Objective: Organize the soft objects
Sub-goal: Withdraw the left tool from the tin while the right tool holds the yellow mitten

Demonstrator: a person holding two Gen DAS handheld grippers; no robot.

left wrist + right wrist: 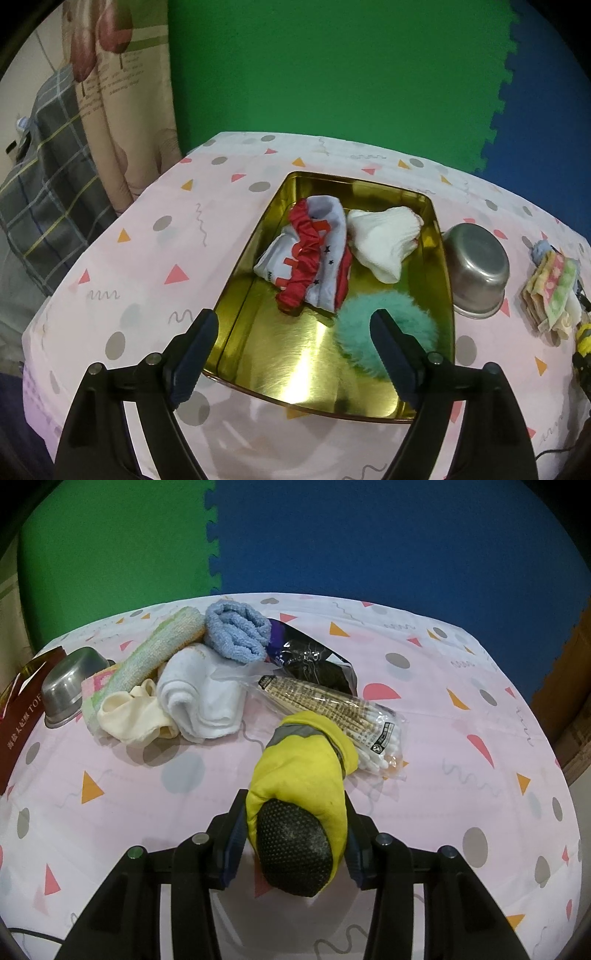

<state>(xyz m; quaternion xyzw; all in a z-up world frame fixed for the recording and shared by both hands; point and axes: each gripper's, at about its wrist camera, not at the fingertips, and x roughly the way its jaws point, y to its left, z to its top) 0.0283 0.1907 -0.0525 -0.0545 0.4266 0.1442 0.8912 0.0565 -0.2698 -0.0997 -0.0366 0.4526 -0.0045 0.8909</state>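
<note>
**Three soft things boxed, a yellow glove in hand, towels waiting**

The left gripper (293, 326) stands wide apart and empty over the near end of the gold tin (441, 291), its right finger just in front of the teal pompom (360, 321) lying inside. Farther back in the tin rest a white-and-red ruffled baby garment (314, 258) and a white sock (384, 240), side by side and touching. Beside the tin sits an upturned steel bowl (476, 269).

The right gripper (295, 840) is closed part-way around a yellow glove (303, 771) with a black dotted palm patch, held above the bench (461, 812). Beyond it lie a pack of cotton swabs (351, 716), a dark foil pouch (314, 657), a folded white towel (199, 698), a cream sock (136, 716), a green-and-pink striped towel (155, 653) and a rolled blue towel (236, 635).

By my reading the sorting is roughly a third done: three soft items boxed, the glove in transit, four cloth pieces left on the bench.

The tin's red side (18, 734) shows gold Chinese characters followed by "TOF"; the swab and pouch print is too small to read.
</note>
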